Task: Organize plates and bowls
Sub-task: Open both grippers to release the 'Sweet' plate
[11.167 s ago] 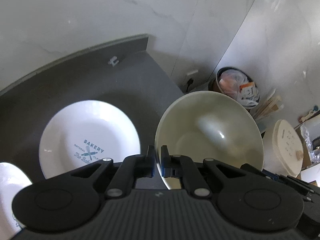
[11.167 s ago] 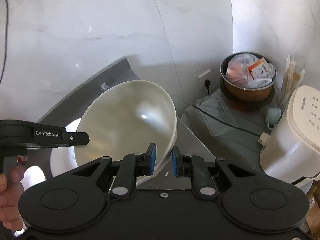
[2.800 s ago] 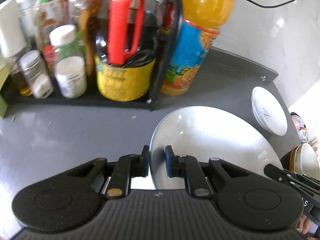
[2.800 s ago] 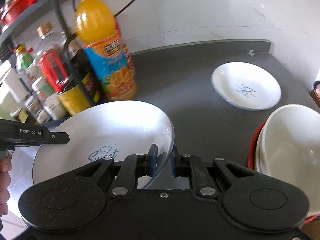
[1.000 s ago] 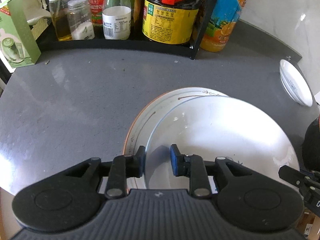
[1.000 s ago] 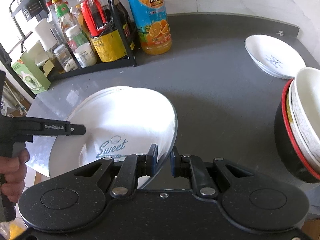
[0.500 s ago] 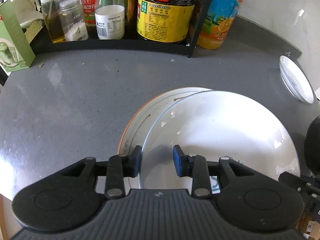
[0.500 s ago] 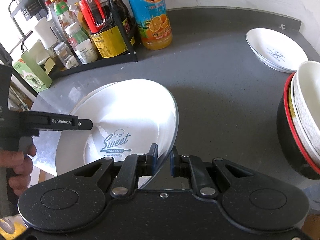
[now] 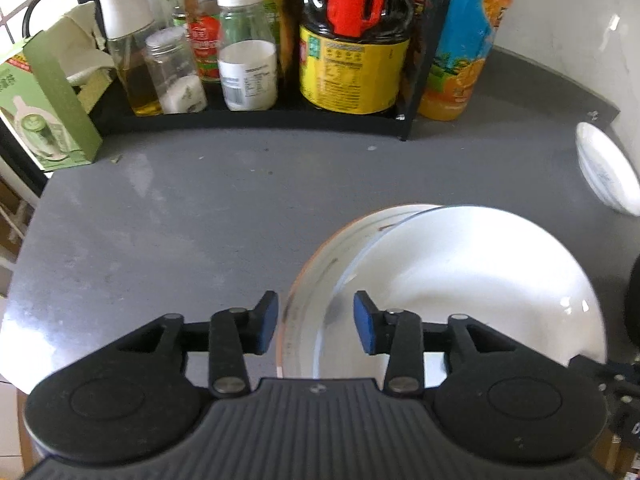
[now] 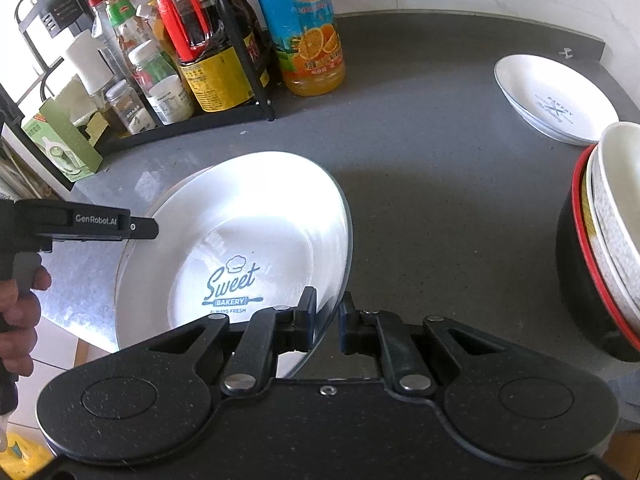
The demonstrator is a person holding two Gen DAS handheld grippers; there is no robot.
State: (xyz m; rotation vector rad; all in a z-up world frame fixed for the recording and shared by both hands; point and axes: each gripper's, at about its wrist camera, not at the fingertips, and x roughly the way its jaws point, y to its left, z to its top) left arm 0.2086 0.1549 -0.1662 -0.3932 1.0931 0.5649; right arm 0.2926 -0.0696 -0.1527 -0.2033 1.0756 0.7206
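Note:
A white plate printed "Sweet Bakery" (image 10: 240, 220) lies tilted over a second plate with an orange rim (image 9: 310, 280) on the grey counter (image 9: 180, 220). My right gripper (image 10: 326, 320) is shut on the white plate's near right rim. My left gripper (image 9: 315, 320) stands open at the plates' left side; both rims run between its blue pads (image 9: 266, 320) without touching them. Another small white "Bakery" plate (image 10: 556, 100) sits at the far right. A stack of bowls (image 10: 600, 240) in a black, red-rimmed bowl stands at the right edge.
A black rack of bottles and jars (image 9: 320, 40) lines the back of the counter, beside an orange juice bottle (image 10: 304, 28) and a green box (image 9: 48, 120). A hand (image 10: 20, 300) holds the left gripper beyond the counter's left edge.
My left gripper has opened wide and let go of the white plate's rim. The white plate has sunk lower onto the orange-rimmed plate. My right gripper keeps its hold.

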